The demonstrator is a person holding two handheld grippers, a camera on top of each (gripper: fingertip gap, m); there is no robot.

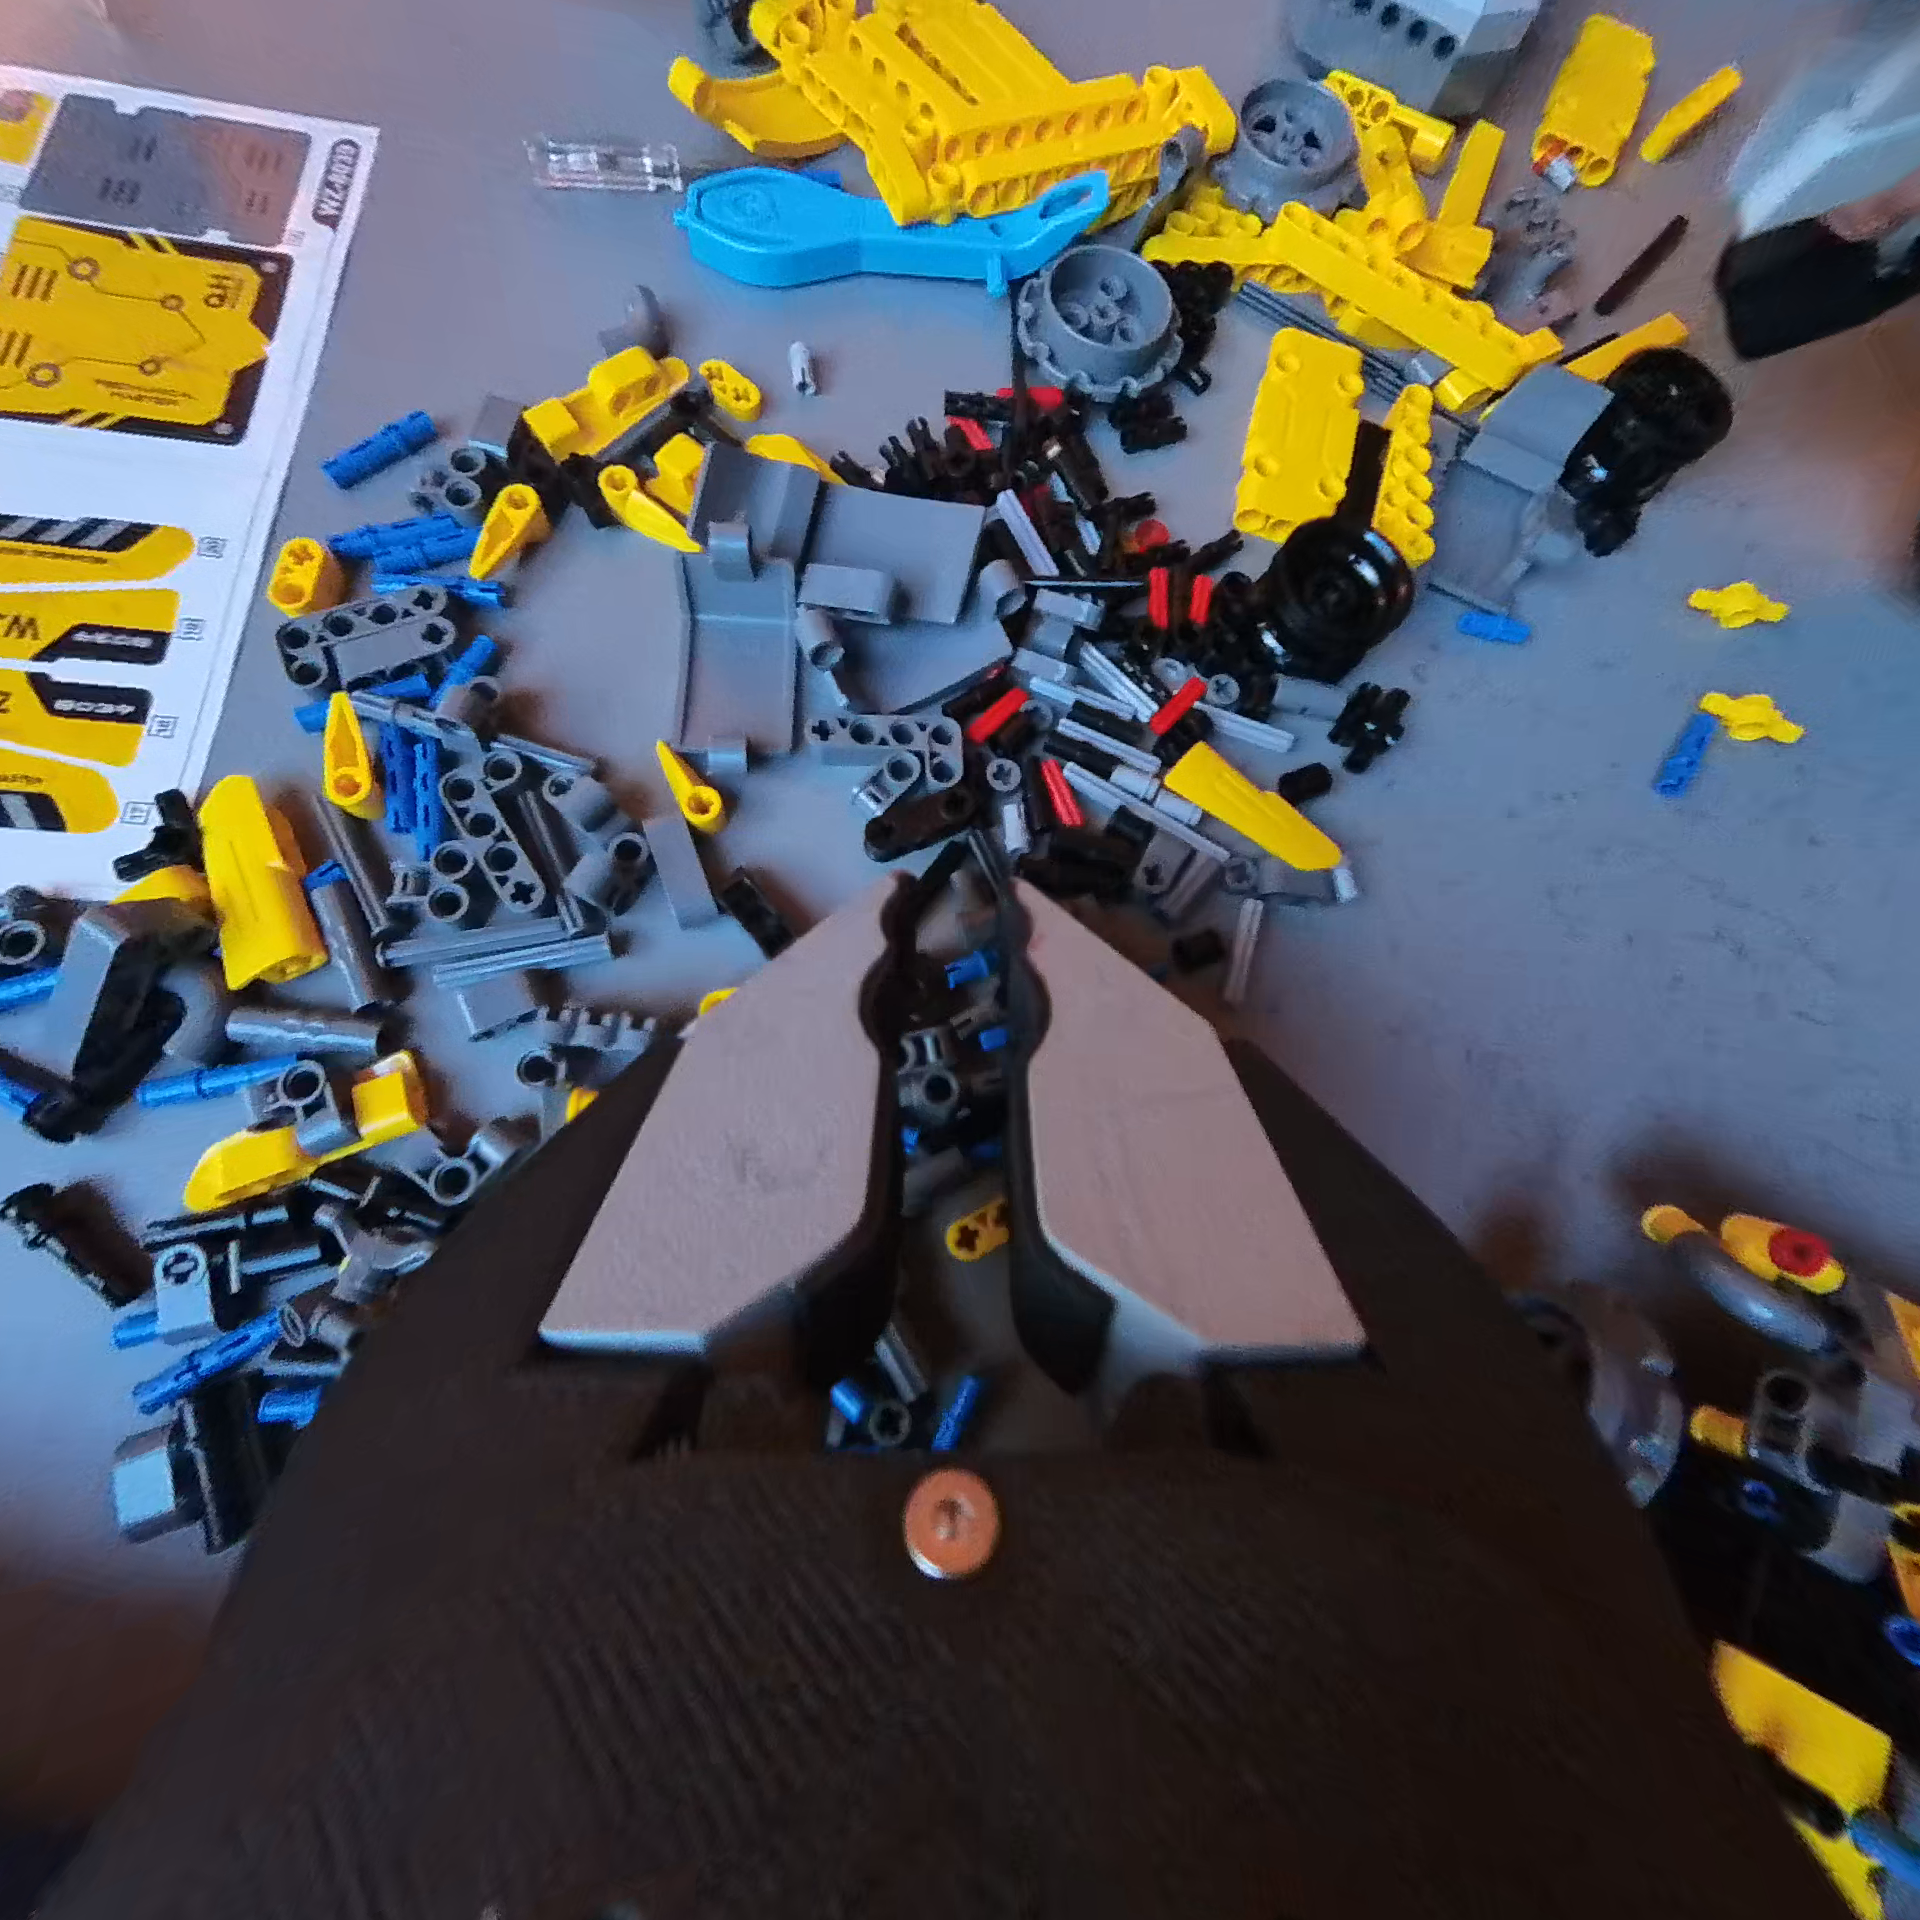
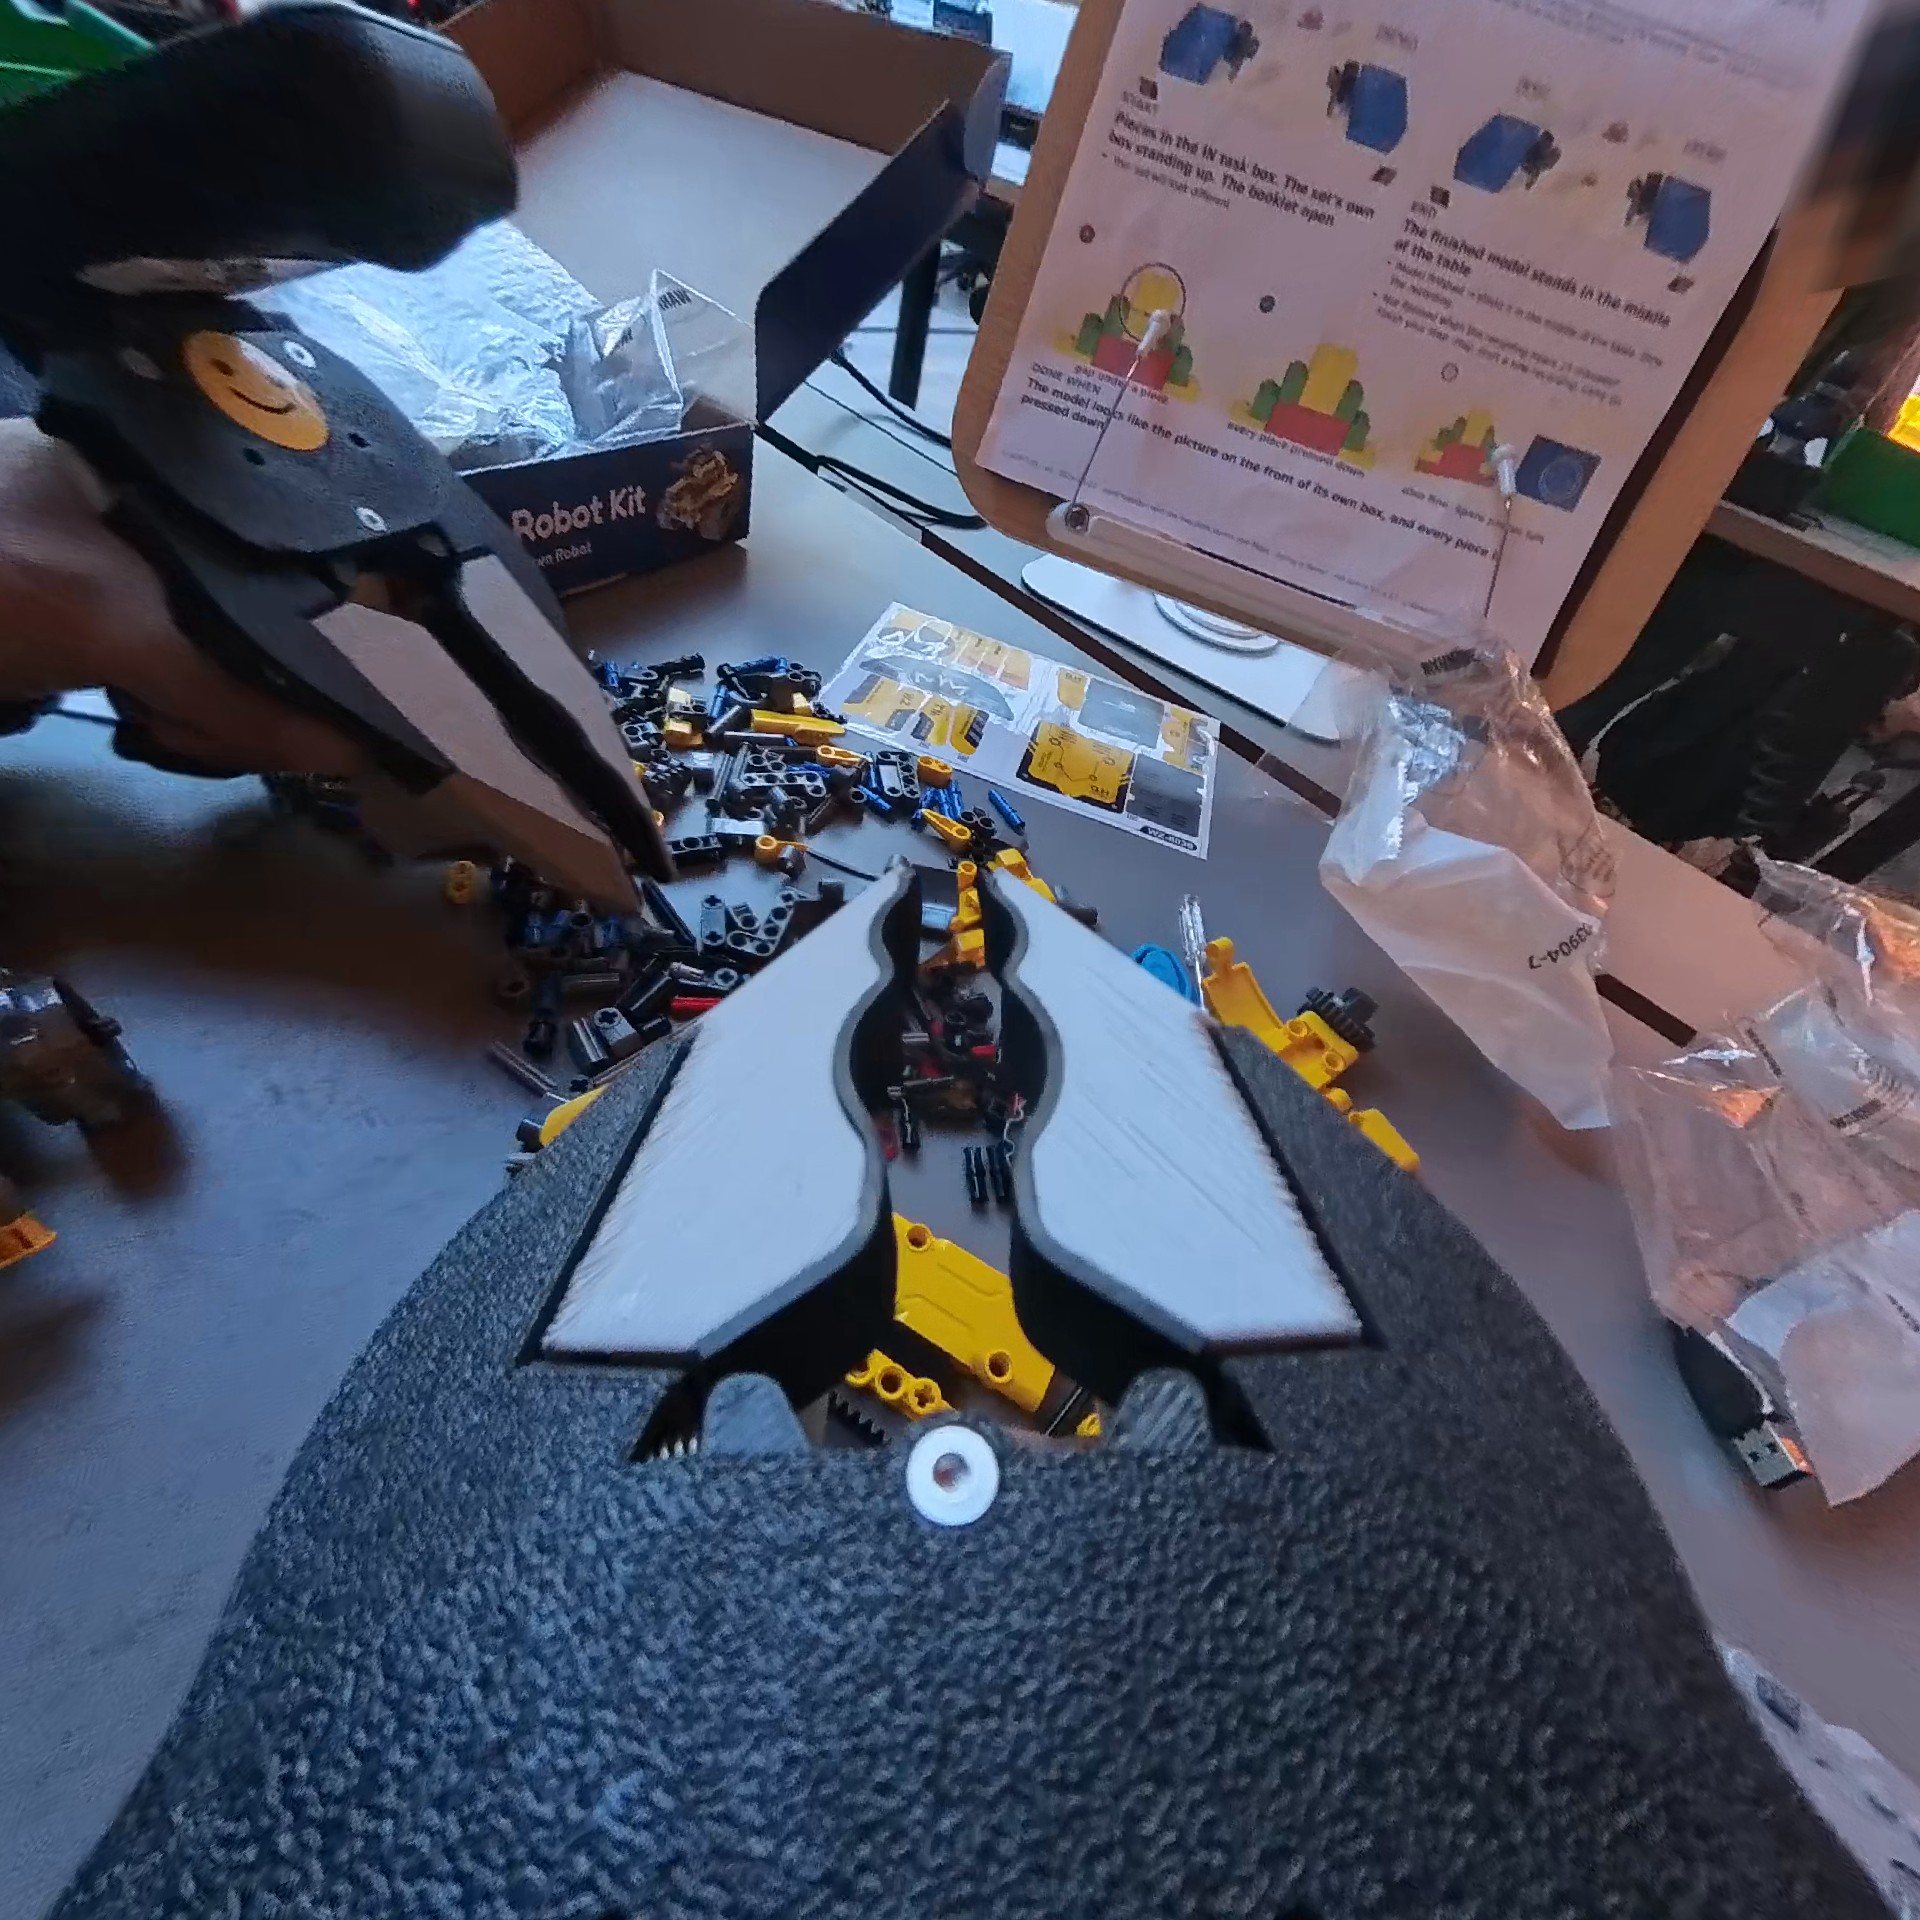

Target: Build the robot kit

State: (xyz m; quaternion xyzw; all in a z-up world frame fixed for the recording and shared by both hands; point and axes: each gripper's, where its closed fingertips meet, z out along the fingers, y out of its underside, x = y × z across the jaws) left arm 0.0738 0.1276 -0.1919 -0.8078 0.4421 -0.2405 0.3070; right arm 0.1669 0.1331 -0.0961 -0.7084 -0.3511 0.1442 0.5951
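A spread pile of small yellow, black, grey, blue and red building pieces (image 1: 1039, 644) lies on the grey table; it also shows in the right wrist view (image 2: 769, 790). My left gripper (image 1: 961, 883) points down into the pile, jaws a narrow gap apart, with a thin black piece at the tips. The right wrist view shows the left gripper (image 2: 644, 883) with its tips among the pieces; I cannot tell if it grips one. My right gripper (image 2: 945, 878) hovers over the pile's near side, jaws slightly apart, nothing clearly held.
A sticker sheet (image 1: 135, 312) lies left of the pile. A blue separator tool (image 1: 831, 234), yellow beam assembly (image 1: 987, 114) and black wheel (image 1: 1335, 592) lie beyond. A partly built model (image 1: 1787, 1382) stands lower right. Kit box (image 2: 623, 499), plastic bags (image 2: 1475, 883) and an instruction stand (image 2: 1351, 281) border the table. Spacing between my two grippers at the tips: around 15 cm.
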